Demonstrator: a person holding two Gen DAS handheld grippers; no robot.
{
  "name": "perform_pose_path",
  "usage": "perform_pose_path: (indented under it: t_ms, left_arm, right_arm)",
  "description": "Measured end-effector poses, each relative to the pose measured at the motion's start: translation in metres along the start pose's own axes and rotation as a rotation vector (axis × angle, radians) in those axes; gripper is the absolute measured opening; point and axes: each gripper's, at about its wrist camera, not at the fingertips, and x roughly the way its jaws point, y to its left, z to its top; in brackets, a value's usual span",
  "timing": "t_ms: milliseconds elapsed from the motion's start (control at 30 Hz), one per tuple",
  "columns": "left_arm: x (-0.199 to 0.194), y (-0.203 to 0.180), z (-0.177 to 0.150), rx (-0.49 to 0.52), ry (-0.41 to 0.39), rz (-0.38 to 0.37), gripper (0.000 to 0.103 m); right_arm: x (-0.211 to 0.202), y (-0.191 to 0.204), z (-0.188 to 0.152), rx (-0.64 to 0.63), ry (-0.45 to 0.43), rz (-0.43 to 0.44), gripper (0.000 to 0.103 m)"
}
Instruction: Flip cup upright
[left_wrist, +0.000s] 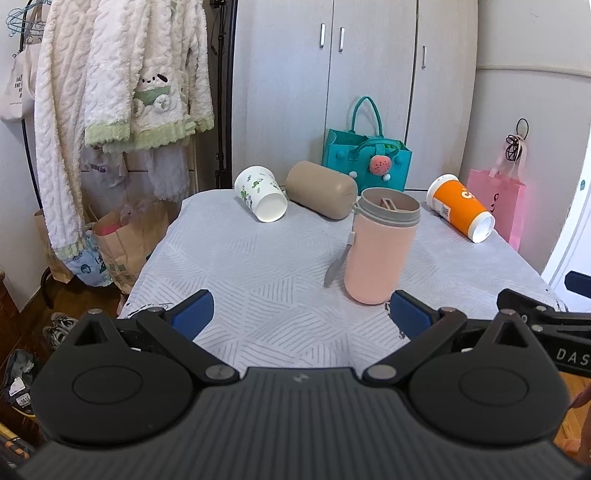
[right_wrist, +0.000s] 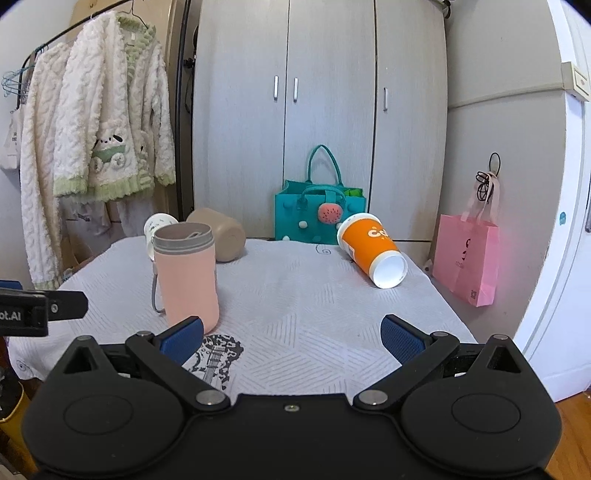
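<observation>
**K:** Both jaw pairs spread wide, nothing between them. Left gripper (left_wrist: 302, 315) sits bottom centre of its view, right gripper (right_wrist: 291, 338) same in its own. Blue pads (left_wrist: 194, 313) hang over the near edge of the white patterned tablecloth (left_wrist: 258, 258).

**M:** Closest object?

**K:** Pink cylindrical cup with grey rim (left_wrist: 380, 247), standing upright, open end up, grey strap hanging down its side. Left view: centre-right, just beyond the right-hand pad. Right view: same cup (right_wrist: 186, 277) centre-left, right behind the left-hand pad.

**M:** The others?

**K:** Three, all lying on their sides towards the far edge. White paper cup with green print (left_wrist: 260, 197), mouth facing the camera, upper centre-left. Beige smooth tumbler (left_wrist: 319, 190) just beside it, closed end towards the camera. Orange paper cup with white rim (right_wrist: 373, 249) well apart from those two, centre-right in the right view, mouth facing the camera.

**M:** Background?

**K:** Teal felt bag (right_wrist: 319, 210) against the grey wardrobe (right_wrist: 325, 92); pink paper bag (right_wrist: 467, 256) far right; fluffy white robes (left_wrist: 110, 74) hanging upper left.
</observation>
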Motion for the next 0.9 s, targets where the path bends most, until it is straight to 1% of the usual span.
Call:
perform_pose_path:
  t_ms: [100,267,333,600,900]
  left_arm:
    - [0.0003,0.0009,-0.0009,-0.002,0.000,0.001,0.103]
    - [0.0010,0.0076,-0.0024,-0.034,-0.001,0.011,0.103]
    - [0.0017,0.0088,-0.0037,-0.030,-0.005,0.027,0.103]
    - [0.0090,0.0089,-0.0078,-0.022,0.031,0.029,0.103]
    - [0.0069,0.0058,-0.0088,-0.002,0.013,0.043,0.103]
  right_arm:
    - [0.0002,0.0008,-0.0017,-0.004,-0.001,-0.008,0.103]
    - [0.0000,-0.0002,-0.0037,-0.004,0.007,-0.025,0.103]
    - [-0.0004,-0.0005,-0.0037,-0.007,0.004,-0.037,0.103]
    - [-0.0011,0.0002,-0.0042,-0.010,0.001,-0.051,0.103]
    - [-0.0023,0.0035,-0.0043,-0.019,0.001,-0.056,0.103]
